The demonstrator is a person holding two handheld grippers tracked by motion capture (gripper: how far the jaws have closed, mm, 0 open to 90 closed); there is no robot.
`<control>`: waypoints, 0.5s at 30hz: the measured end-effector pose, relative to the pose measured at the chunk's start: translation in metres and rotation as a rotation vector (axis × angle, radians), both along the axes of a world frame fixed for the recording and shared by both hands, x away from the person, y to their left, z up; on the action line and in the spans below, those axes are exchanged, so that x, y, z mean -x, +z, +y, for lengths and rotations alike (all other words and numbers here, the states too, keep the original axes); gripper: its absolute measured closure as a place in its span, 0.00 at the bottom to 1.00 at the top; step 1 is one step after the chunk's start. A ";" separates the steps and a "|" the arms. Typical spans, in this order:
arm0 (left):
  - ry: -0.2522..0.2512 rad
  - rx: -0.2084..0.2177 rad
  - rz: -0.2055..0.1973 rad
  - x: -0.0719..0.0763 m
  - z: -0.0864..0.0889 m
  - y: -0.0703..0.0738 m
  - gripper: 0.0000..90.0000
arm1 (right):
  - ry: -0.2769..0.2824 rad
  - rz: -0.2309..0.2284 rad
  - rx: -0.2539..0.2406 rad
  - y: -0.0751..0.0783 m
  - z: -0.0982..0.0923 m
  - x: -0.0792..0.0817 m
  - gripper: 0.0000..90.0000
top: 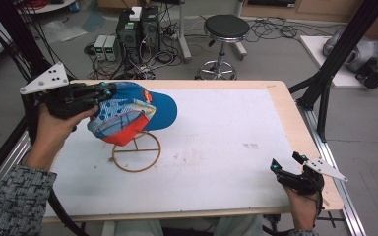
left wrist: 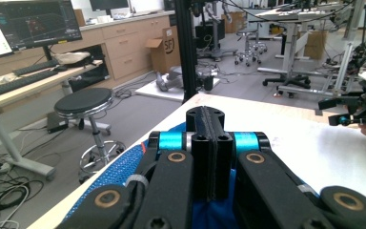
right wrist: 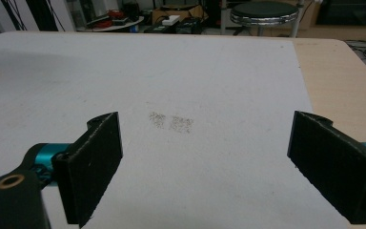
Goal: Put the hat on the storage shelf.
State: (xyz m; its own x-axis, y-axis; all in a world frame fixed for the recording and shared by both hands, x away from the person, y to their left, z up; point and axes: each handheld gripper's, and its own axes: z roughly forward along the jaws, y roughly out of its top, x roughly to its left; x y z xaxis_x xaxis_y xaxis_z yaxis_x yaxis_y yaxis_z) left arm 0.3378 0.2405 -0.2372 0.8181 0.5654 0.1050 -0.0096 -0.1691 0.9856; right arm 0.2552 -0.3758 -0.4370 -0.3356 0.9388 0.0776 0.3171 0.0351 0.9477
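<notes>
We note the left claw (top: pixel 109 91) clamped shut, apparently pinching the rear edge of the blue cap (top: pixel 133 112) perched on its wire stand (top: pixel 137 153). Right claw (top: pixel 288 164) rests agape on the surface (top: pixel 226 137), well apart.

Cloth cap (top: pixel 133 112), patterned weave, matt; thin wire stand (top: pixel 136 156), brassy sheen; table (top: pixel 216 147) white, scuffed matt, pale wood edging; jaws rough black plastic.

left hand-held gripper (top: pixel 106 92) clamped, right hand-held gripper (top: pixel 288 162) agape
</notes>
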 end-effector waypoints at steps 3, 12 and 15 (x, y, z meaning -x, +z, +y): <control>-0.003 0.004 0.005 0.000 -0.002 -0.001 1.00 | 0.000 0.000 -0.001 0.000 0.000 0.000 0.12; 0.003 0.014 -0.005 0.007 0.002 0.000 1.00 | 0.000 0.001 -0.002 0.000 -0.001 0.000 0.12; -0.001 0.030 -0.009 0.012 0.005 0.002 1.00 | 0.000 0.001 -0.002 0.000 0.000 -0.001 0.12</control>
